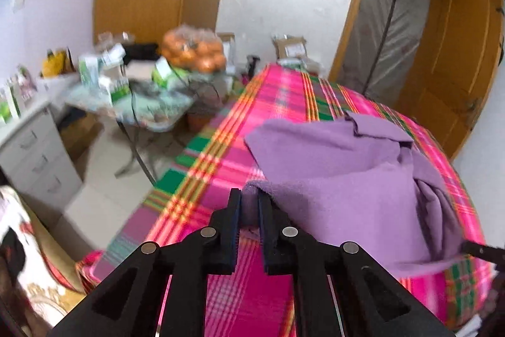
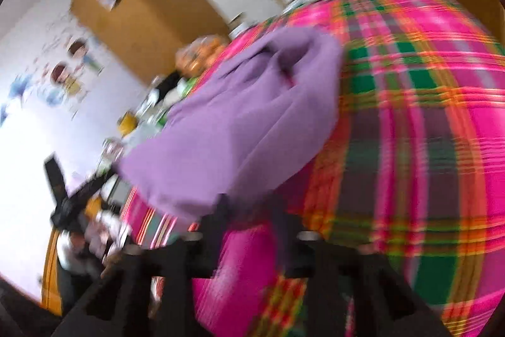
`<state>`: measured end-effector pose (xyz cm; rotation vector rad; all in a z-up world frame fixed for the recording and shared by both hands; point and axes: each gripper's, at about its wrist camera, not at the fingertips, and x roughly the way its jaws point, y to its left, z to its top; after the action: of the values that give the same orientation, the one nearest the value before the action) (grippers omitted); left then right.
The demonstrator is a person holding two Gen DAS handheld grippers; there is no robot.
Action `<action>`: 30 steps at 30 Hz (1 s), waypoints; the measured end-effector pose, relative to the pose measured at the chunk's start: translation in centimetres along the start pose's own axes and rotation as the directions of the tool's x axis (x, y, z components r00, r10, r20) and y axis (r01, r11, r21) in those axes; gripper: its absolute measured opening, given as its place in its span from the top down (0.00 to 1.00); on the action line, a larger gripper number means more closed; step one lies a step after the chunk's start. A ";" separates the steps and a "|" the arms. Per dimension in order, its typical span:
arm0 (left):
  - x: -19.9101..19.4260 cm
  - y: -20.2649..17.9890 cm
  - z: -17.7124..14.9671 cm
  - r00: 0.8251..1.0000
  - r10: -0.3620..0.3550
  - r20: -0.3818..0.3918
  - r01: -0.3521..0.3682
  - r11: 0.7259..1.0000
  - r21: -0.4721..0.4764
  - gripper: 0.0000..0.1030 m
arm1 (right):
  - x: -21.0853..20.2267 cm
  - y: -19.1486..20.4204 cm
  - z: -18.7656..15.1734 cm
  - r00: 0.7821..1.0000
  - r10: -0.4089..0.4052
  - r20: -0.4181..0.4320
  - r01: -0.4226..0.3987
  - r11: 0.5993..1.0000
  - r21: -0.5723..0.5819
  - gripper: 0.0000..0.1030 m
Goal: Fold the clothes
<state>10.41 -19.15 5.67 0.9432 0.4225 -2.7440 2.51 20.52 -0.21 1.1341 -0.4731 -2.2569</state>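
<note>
The left gripper [image 1: 249, 204] pinches a thick edge of the purple garment [image 1: 341, 176], which lies rumpled on the pink plaid bedspread [image 1: 221, 160]. The right gripper [image 2: 252, 210] is blurred; its fingers appear spread, and whether they hold the cloth cannot be told.

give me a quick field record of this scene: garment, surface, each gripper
garment: purple cloth, crumpled, not yet folded
surface: pink plaid sheet
left gripper: shut on a bunched edge of the cloth
right gripper: blurred, jaws apart at the cloth's near edge; grip unclear
background: cluttered table, wooden door
</note>
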 end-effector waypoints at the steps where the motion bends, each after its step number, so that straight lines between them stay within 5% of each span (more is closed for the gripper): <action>1: 0.0 0.1 -0.1 1.000 -0.004 -0.006 0.004 1.000 0.001 0.85 | -0.6 -0.5 0.4 0.999 -0.020 0.031 0.020 1.000 0.013 0.62; 5: -0.8 0.8 0.0 0.999 0.028 0.022 -0.028 0.999 -0.026 0.78 | -2.1 -1.2 2.4 0.981 -0.138 0.135 0.141 0.990 -0.019 0.62; 11: -1.3 2.2 0.7 0.995 0.090 0.034 -0.086 0.990 -0.108 0.78 | 0.8 0.8 4.7 0.963 -0.227 0.145 0.254 0.944 -0.212 0.62; 20: 2.8 -7.8 -0.4 0.996 -0.063 -0.067 0.071 0.989 0.127 0.78 | 9.4 2.1 6.7 0.924 -0.372 0.084 0.368 0.813 -0.452 0.62; 25: 5.4 -11.7 -1.3 0.996 -0.008 -0.087 0.029 0.972 0.235 0.78 | 11.1 0.3 6.9 0.910 -0.411 0.049 0.388 0.808 -0.444 0.64; 30: 7.2 -12.2 -2.0 0.995 0.018 -0.101 0.009 0.966 0.259 0.78 | 10.9 -0.9 7.4 0.909 -0.413 0.052 0.398 0.824 -0.403 0.87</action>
<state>2.50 -7.78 2.11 1.1478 0.0757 -2.8020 -9.08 14.82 -3.06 1.1278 0.2844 -2.5219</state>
